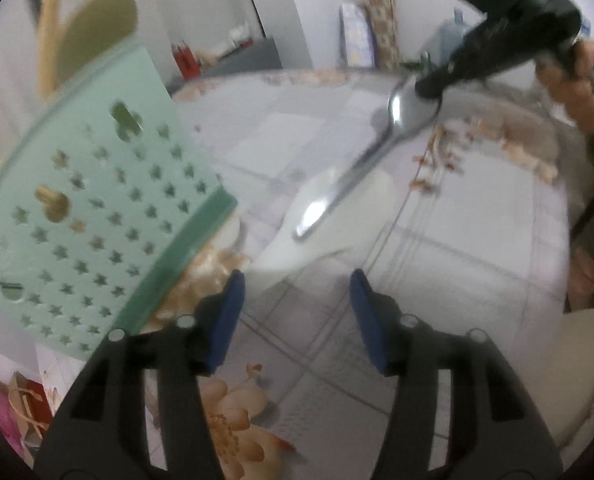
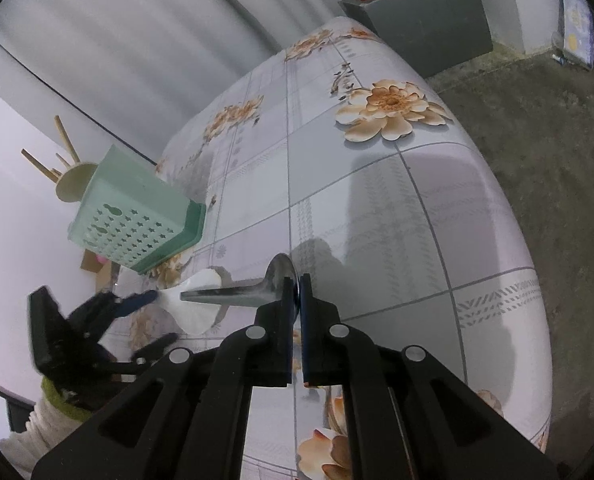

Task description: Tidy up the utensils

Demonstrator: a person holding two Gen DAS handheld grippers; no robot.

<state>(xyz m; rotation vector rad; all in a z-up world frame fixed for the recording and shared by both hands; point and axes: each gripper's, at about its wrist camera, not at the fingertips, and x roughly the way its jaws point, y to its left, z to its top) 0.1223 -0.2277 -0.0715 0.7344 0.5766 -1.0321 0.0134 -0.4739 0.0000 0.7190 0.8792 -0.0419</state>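
Your right tool [image 2: 295, 292] is clamped on the bowl of a metal spoon [image 2: 241, 292], held just above the floral table [image 2: 377, 200], handle over a white spoon [image 2: 195, 308]. Your left tool [image 1: 297, 300] is spread wide, gripping nothing. Green perforated utensil holder [image 2: 137, 220] stands nearby, chopsticks [image 2: 63, 136] inside.

A floral tablecloth [image 2: 377, 208] covers the table (grey cabinet [image 2: 425, 24] stands beyond it).

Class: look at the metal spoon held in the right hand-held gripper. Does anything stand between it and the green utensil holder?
Nothing visible blocks the way. The metal spoon is clamped in the right hand-held gripper; a white spoon lies below it on the table, beside the green utensil holder.
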